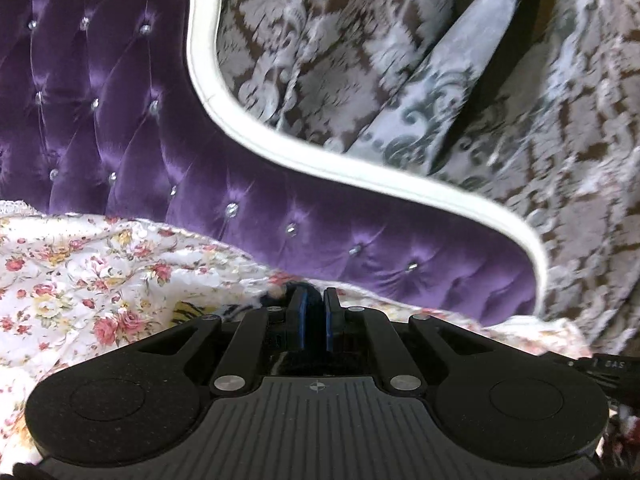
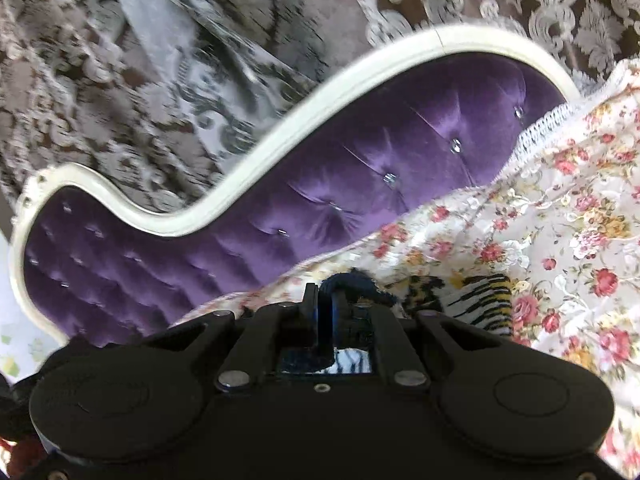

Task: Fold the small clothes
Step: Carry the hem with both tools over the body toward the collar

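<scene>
Patterned damask curtain point(image 1: 400, 60) fills the background, with the purple tufted headboard point(image 1: 120, 120) and its white frame point(image 1: 360, 168) curving in front of it. Below that, your working surface is the floral bedspread point(image 1: 80, 272). Your left gripper point(image 1: 314, 312) has its jaws nearly together; whether cloth sits between them cannot be told. Your right gripper point(image 2: 325, 304) is clenched on a navy edge of the small garment point(image 2: 472, 300), whose yellow, zebra-striped part lies on the bedspread just to the right. Judgement: folding looks early or mid-way; no finished, flattened fold shows, so squaring and laying down remain.
</scene>
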Tool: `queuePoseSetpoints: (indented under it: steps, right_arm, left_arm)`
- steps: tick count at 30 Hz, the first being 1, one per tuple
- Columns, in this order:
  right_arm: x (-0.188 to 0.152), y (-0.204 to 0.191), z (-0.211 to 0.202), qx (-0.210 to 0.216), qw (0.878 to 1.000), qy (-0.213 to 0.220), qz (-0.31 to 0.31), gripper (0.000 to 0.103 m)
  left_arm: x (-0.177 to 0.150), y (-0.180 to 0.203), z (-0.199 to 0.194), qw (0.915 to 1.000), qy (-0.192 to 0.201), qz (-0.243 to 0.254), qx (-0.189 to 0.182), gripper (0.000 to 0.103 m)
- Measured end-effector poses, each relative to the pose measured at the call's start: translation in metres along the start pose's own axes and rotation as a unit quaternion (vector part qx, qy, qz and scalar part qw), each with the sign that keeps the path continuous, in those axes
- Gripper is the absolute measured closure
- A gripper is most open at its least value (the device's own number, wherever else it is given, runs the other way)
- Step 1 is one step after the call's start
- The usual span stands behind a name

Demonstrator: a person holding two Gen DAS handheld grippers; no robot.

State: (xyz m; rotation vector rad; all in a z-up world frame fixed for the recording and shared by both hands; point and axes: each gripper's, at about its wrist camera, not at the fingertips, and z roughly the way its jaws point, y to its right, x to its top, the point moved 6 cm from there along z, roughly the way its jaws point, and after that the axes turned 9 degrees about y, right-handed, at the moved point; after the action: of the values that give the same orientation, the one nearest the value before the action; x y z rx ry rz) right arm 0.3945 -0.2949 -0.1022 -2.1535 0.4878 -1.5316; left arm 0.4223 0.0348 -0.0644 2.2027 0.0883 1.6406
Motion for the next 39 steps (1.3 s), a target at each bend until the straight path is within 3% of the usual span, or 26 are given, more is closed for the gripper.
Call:
queuePoseSetpoints:
  steps: [9, 10, 11, 13, 14, 15, 17, 21, 23, 27, 34, 39]
  right_arm:
    - [-0.02, 0.033, 0.044, -0.048, 0.998, -0.037, -0.012, 0.086]
    - [-0.02, 0.034, 0.045, -0.048, 0.998, -0.037, -0.009, 0.086]
    - [-0.02, 0.035, 0.046, -0.047, 0.998, -0.036, -0.007, 0.082]
    - [-0.019, 0.034, 0.045, -0.045, 0.999, -0.029, -0.004, 0.054]
    - [-0.017, 0.033, 0.043, -0.046, 0.999, -0.022, -0.005, 0.03]
    - [-0.014, 0.032, 0.038, -0.044, 0.999, -0.012, -0.008, 0.014]
    - [-0.008, 0.029, 0.028, -0.04, 0.999, 0.005, -0.014, 0.015]
    - [-0.004, 0.012, 0.007, -0.037, 0.997, 0.025, -0.062, 0.009]
    - [-0.011, 0.003, 0.001, -0.037, 0.995, 0.011, -0.096, 0.0]
    - [-0.034, -0.008, -0.01, -0.039, 0.988, -0.025, -0.144, 0.0]
    - [-0.058, -0.02, -0.024, -0.034, 0.983, -0.067, -0.168, 0.0]
    - [-0.061, -0.018, -0.027, -0.035, 0.987, -0.066, -0.146, 0.0]
  left_arm:
    - [-0.009, -0.021, 0.037, 0.9987, -0.018, -0.004, 0.048, 0.095]
    - [-0.008, -0.021, 0.036, 0.9987, -0.017, -0.001, 0.047, 0.092]
    - [-0.006, -0.02, 0.035, 0.9987, -0.017, 0.007, 0.048, 0.074]
    - [-0.004, -0.015, 0.028, 0.9989, -0.009, 0.024, 0.039, 0.055]
    - [-0.003, -0.012, 0.022, 0.9989, -0.004, 0.033, 0.032, 0.053]
    - [-0.003, -0.009, 0.017, 0.9987, -0.003, 0.044, 0.026, 0.05]
    - [-0.007, -0.003, 0.008, 0.9975, -0.008, 0.069, 0.011, 0.031]
    - [-0.026, 0.013, -0.009, 0.9903, -0.04, 0.131, -0.023, 0.025]
    - [-0.041, 0.021, -0.014, 0.9835, -0.058, 0.168, -0.036, 0.023]
    - [-0.069, 0.031, -0.017, 0.9716, -0.089, 0.212, -0.056, 0.023]
    - [-0.08, 0.027, 0.011, 0.9733, -0.123, 0.188, -0.046, 0.023]
    - [-0.06, 0.004, 0.052, 0.9827, -0.138, 0.123, 0.003, 0.023]
